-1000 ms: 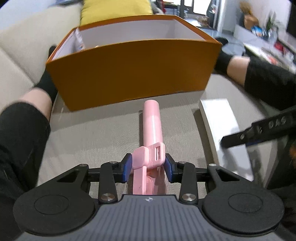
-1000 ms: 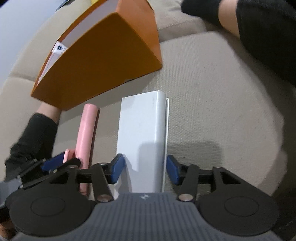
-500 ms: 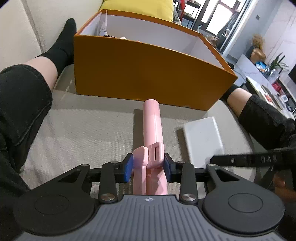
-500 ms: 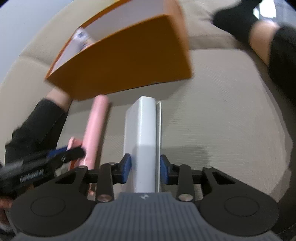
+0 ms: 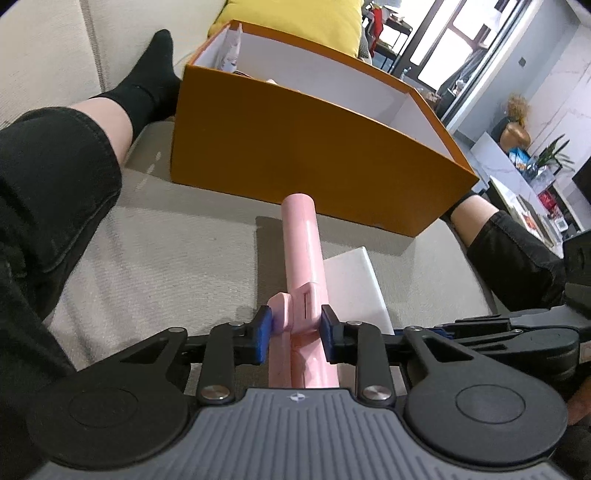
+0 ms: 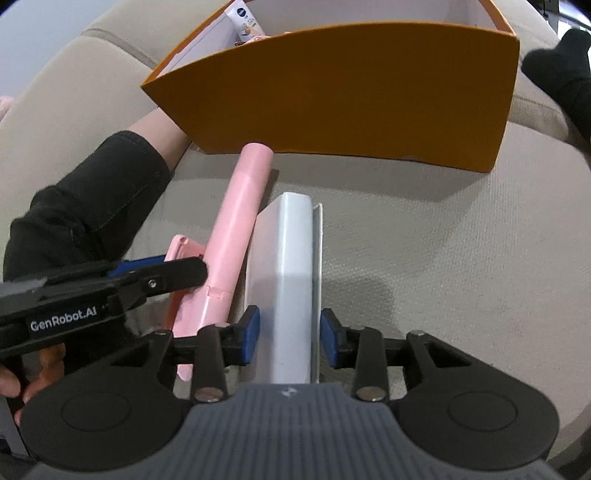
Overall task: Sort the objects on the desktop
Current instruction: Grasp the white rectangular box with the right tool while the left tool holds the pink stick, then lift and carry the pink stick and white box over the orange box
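Gripping both items at once: left gripper (image 5: 294,334) has its blue pads clamped on the clip end of a pink selfie stick (image 5: 303,251), handle pointing forward toward the orange box (image 5: 314,155). Right gripper (image 6: 290,339) is pinched on the spine of a white case (image 6: 291,273), book-like, held on edge with its long side running forward; the right-hand pad looks a hair off the cover, so grip may be marginal. In the right wrist view the selfie stick (image 6: 236,229) sits just beside the white case, nearly touching, and the left gripper (image 6: 155,275) crosses in from the left. Both items look slightly raised off the beige sofa cushion (image 6: 424,258), though I can't confirm clearance. Beyond them is the orange box, open top, white inside, with a printed packet (image 6: 243,22) already leaning in the far left corner. Person's legs (image 5: 55,177) flank the box. Judgement: pick done, transport step in hand. Next move needs lift above the near wall, then forward over the opening. Risk: stick tip hitting the wall, tools colliding.
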Demonstrator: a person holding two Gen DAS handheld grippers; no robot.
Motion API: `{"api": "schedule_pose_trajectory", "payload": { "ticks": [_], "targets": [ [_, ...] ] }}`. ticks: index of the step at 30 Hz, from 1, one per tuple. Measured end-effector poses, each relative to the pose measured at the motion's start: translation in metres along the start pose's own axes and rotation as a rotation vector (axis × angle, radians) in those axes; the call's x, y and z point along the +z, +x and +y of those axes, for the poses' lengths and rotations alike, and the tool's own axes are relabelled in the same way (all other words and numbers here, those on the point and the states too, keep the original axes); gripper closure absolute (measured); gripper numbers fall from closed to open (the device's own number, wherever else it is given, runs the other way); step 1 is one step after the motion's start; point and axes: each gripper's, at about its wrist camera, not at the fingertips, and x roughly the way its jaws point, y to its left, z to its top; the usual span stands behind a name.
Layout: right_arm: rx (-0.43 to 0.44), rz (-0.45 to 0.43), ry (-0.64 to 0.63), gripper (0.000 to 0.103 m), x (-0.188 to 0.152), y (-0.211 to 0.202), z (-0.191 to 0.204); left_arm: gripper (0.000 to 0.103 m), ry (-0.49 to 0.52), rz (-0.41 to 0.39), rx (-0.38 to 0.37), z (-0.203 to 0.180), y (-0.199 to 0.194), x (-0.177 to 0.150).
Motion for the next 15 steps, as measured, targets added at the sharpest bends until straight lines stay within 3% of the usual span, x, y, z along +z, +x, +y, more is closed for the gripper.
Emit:
{"api": "schedule_pose_trajectory", "payload": {
  "ticks": [8, 15],
  "targets": [
    [-0.033, 0.004, -0.007, 0.066, -0.001, -0.007, 0.005, 0.083, -0.007, -0.030, 0.026, 0.004, -0.010, -0.001],
    [-0.046, -0.014, -0.005, 0.069, 0.002, -0.014, 0.003, 0.084, -0.048, -0.051, 0.030, 0.011, -0.014, 0.000]
  ]
}}
